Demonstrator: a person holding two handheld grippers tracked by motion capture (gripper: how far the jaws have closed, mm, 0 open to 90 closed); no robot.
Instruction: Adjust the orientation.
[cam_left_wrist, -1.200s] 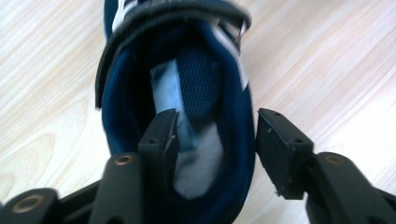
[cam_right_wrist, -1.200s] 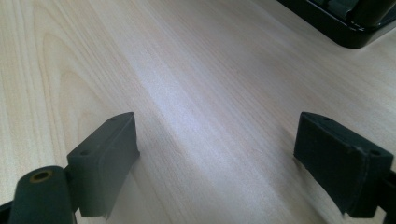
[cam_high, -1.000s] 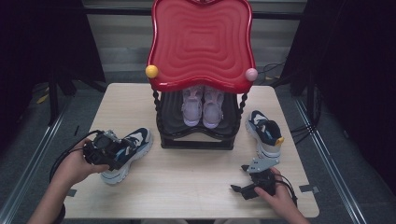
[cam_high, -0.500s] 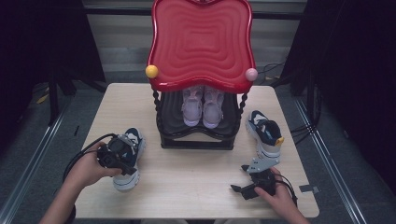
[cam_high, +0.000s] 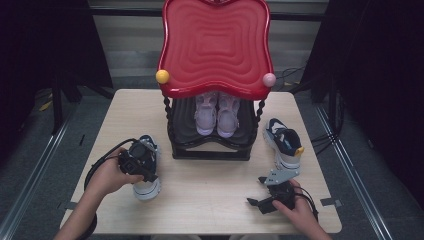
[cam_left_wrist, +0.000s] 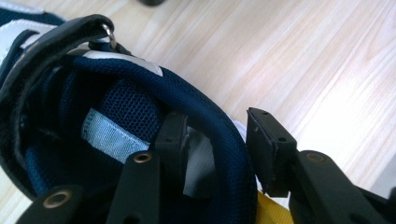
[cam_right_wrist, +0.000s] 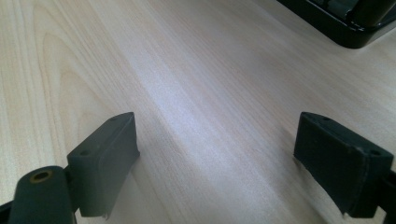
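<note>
A navy and white sneaker (cam_high: 145, 186) lies on the wooden table (cam_high: 210, 190) left of the rack, toe toward the front edge. My left gripper (cam_high: 143, 165) is over its heel. In the left gripper view the sneaker's padded navy collar (cam_left_wrist: 212, 121) sits between the jaws, one inside the shoe and one outside, with my left gripper (cam_left_wrist: 215, 133) shut on it. A matching sneaker (cam_high: 284, 142) lies right of the rack. Near the front right, my right gripper (cam_high: 257, 193) rests low over bare wood. The right gripper view shows this gripper (cam_right_wrist: 215, 140) wide open, holding nothing.
A black shoe rack (cam_high: 210, 147) with a red wavy top (cam_high: 216, 45) stands mid-table, holding a pink pair of shoes (cam_high: 217, 112). Its base (cam_right_wrist: 355, 23) lies ahead of the right jaws. A yellow ball (cam_high: 162, 76) and a pink ball (cam_high: 269, 79) mark the top's corners.
The left gripper carried the sneaker right, toward the rack, and turned it so the toe faces the front edge. The right gripper stayed where it was.
</note>
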